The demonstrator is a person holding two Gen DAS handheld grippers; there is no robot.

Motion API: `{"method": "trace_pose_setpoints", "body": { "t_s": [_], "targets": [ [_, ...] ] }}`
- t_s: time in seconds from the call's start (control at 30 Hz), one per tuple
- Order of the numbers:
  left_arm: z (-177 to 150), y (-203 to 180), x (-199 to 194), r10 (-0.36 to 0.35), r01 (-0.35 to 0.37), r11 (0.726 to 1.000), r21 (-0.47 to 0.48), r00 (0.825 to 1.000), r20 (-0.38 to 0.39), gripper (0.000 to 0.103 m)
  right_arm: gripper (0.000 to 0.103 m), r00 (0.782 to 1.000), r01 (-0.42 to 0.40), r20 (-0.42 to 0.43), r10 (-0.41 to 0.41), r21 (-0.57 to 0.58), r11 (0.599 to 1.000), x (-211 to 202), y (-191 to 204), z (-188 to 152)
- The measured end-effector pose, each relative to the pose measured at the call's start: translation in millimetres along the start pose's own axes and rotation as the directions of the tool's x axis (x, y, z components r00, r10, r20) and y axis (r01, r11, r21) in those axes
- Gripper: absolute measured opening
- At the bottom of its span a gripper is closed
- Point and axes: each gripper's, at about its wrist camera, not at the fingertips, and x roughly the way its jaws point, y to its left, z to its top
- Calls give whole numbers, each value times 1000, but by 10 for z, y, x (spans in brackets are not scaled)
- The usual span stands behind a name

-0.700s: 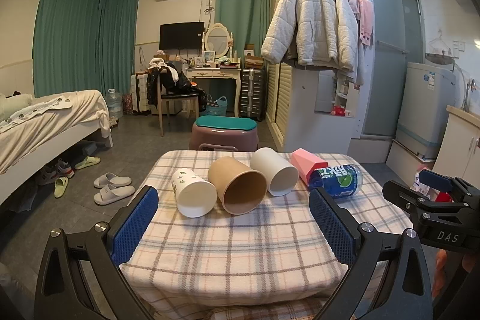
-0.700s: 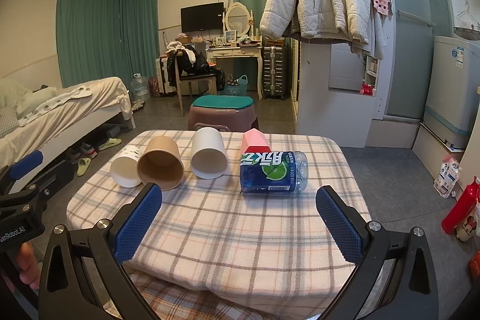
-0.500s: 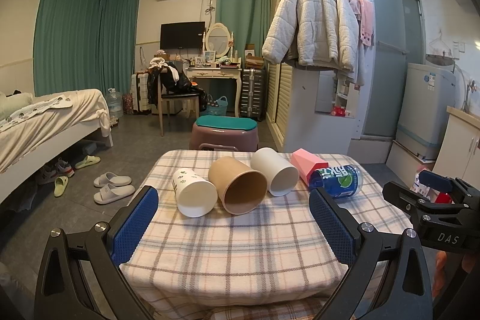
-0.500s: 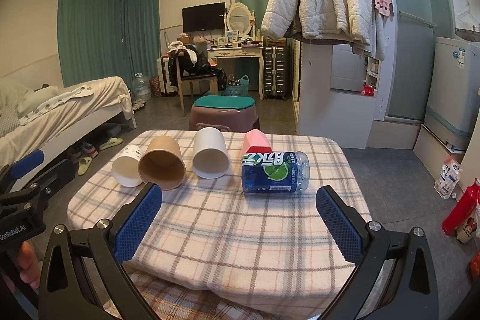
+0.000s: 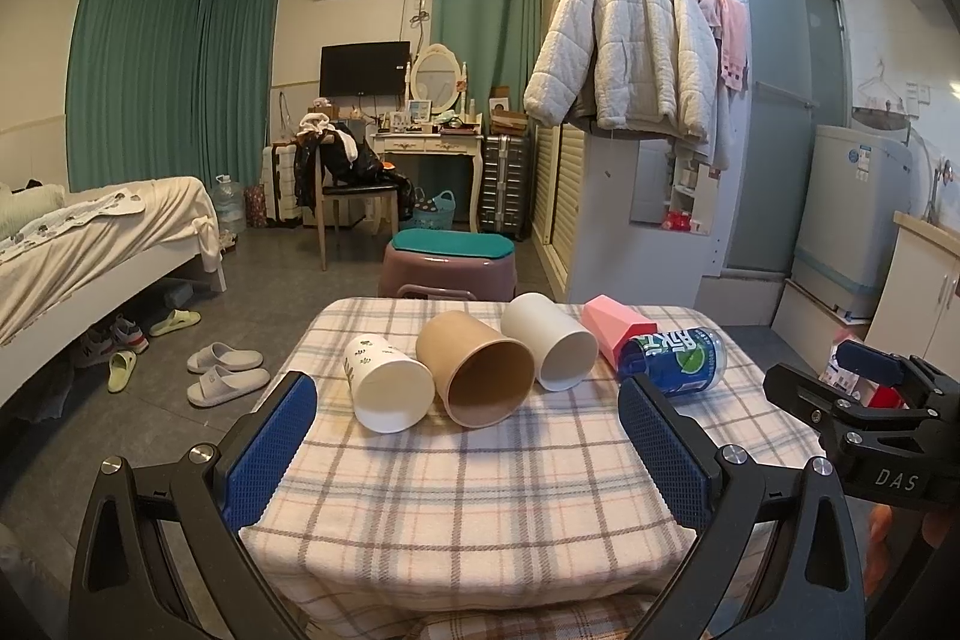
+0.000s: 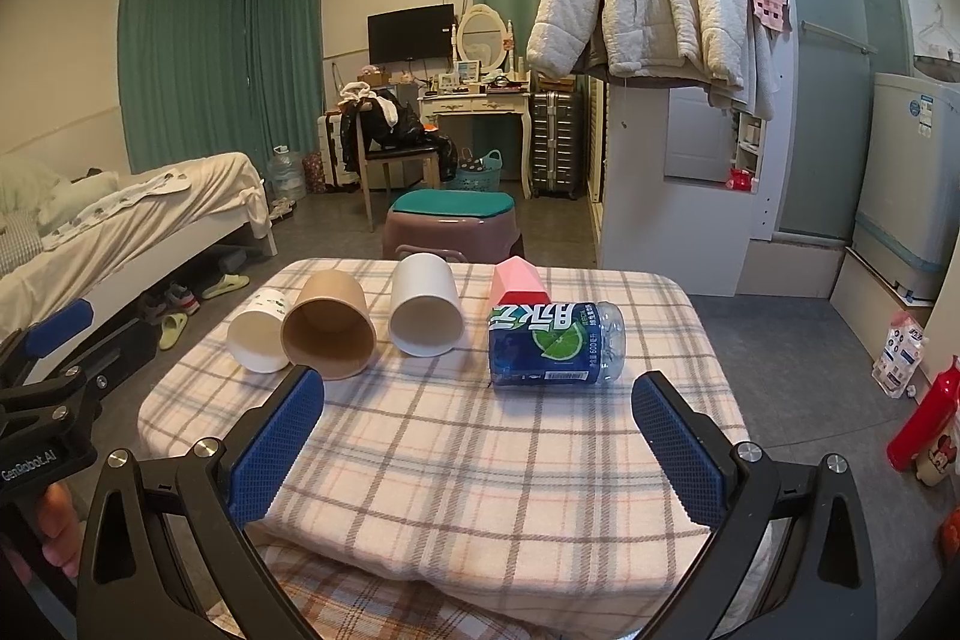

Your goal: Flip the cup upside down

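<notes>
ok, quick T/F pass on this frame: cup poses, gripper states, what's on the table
1. All three round cups lie on their sides. True: the leaf-print white cup, the brown paper cup and the plain white cup lie on the checked tablecloth, mouths toward the cameras.
2. The left gripper holds the brown cup. False: it is open and empty, short of the cups.
3. The right gripper is open. True.
4. The blue-label bottle stands upright. False: it lies on its side.
5. The pink cup sits between the two white cups. False: it lies just behind the bottle.
</notes>
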Motion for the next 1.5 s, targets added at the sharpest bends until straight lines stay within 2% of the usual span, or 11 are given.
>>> {"method": "trace_pose_setpoints", "body": {
  "t_s": [1.37,1.5],
  "targets": [
    [5,-31,-14,1,-1,1000,-1,1000,-2,103,103,1000,-18,-12,18,7,1000,49,-51,16],
    [-82,-38,74,3,-3,1000,-9,1000,-16,103,103,1000,-23,-21,23,4,1000,91,-72,0]
  ]
}}
